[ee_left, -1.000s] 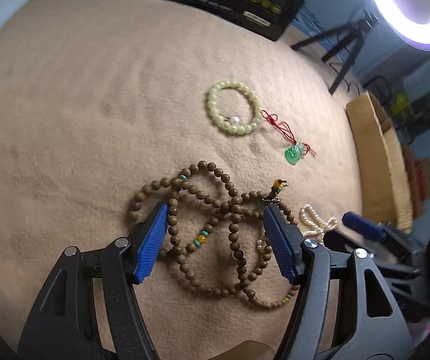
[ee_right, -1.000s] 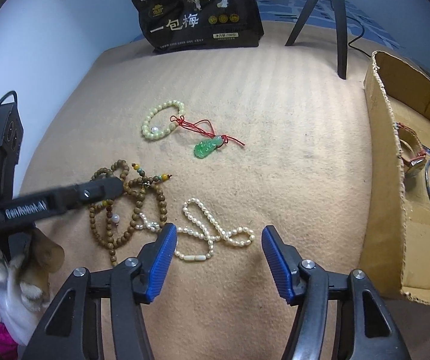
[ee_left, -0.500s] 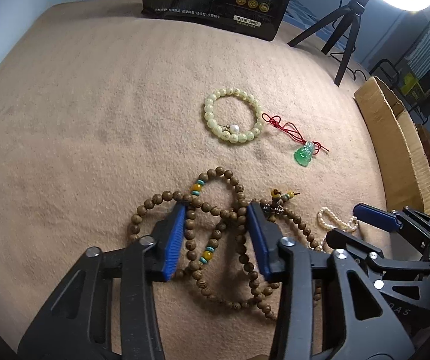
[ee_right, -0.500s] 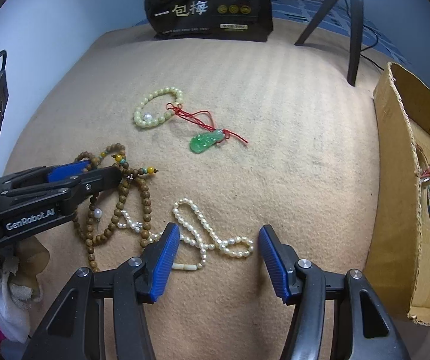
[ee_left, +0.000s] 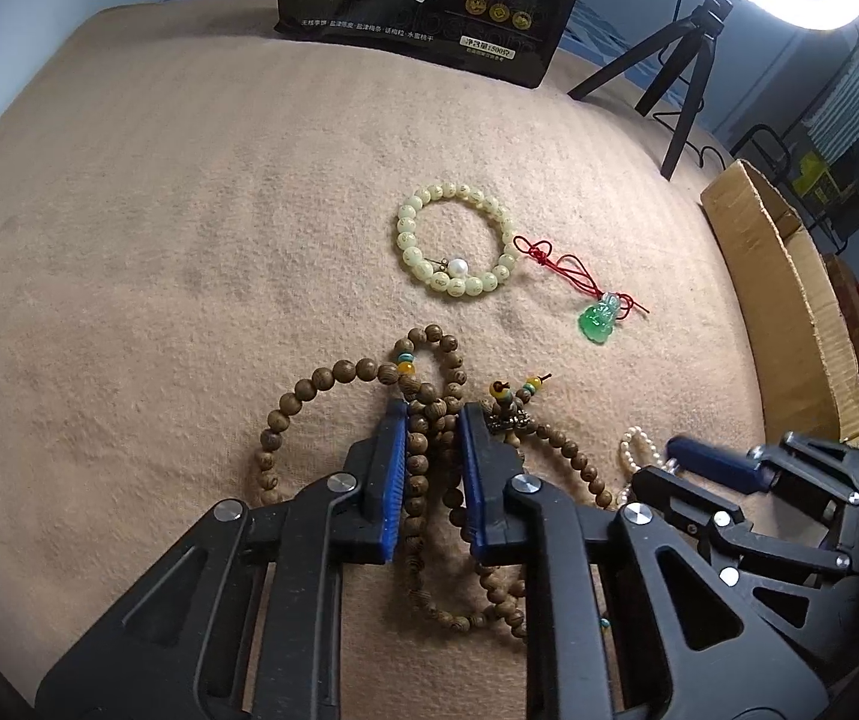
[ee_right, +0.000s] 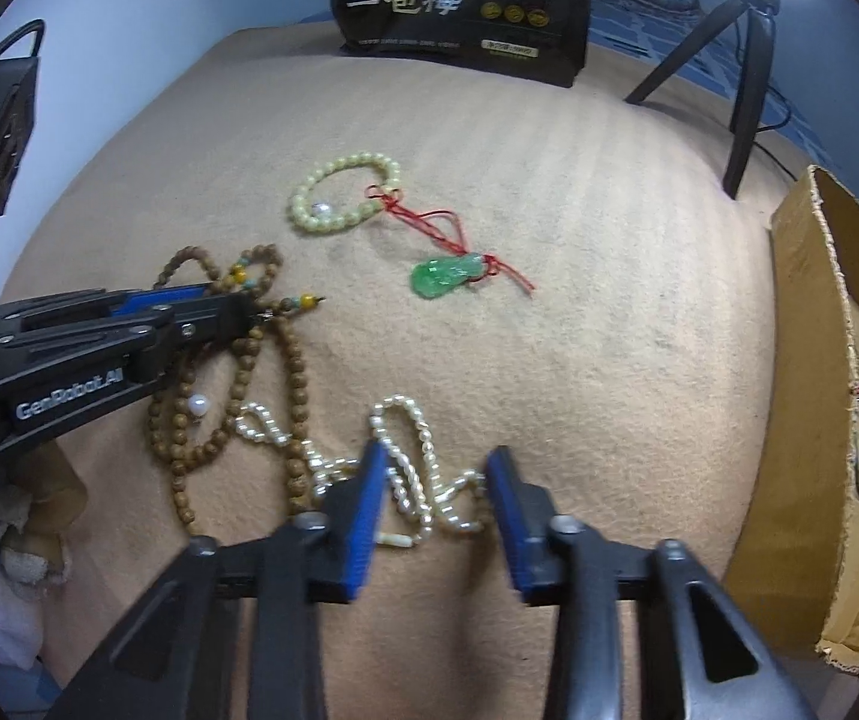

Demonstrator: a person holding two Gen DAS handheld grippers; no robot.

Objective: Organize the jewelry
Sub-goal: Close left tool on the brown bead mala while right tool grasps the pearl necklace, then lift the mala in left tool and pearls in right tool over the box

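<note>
Left gripper (ee_left: 432, 468): closing, pinching bunched strands of brown wooden bead mala (ee_left: 429, 474) on tan blanket (ee_left: 189, 240). Limp, light, tangle-prone. Right gripper (ee_right: 435, 516): closing, straddling white pearl strand (ee_right: 417, 468), pads apparently not yet pressing; slippery, best gathered mid-loop.

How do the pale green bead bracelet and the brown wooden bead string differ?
The pale green bracelet forms one small neat ring; the brown wooden string is far longer, in tangled loops. The bracelet lies untouched; the string sits between the closing left gripper jaws. Both are round-beaded, on the tan cloth.
</note>
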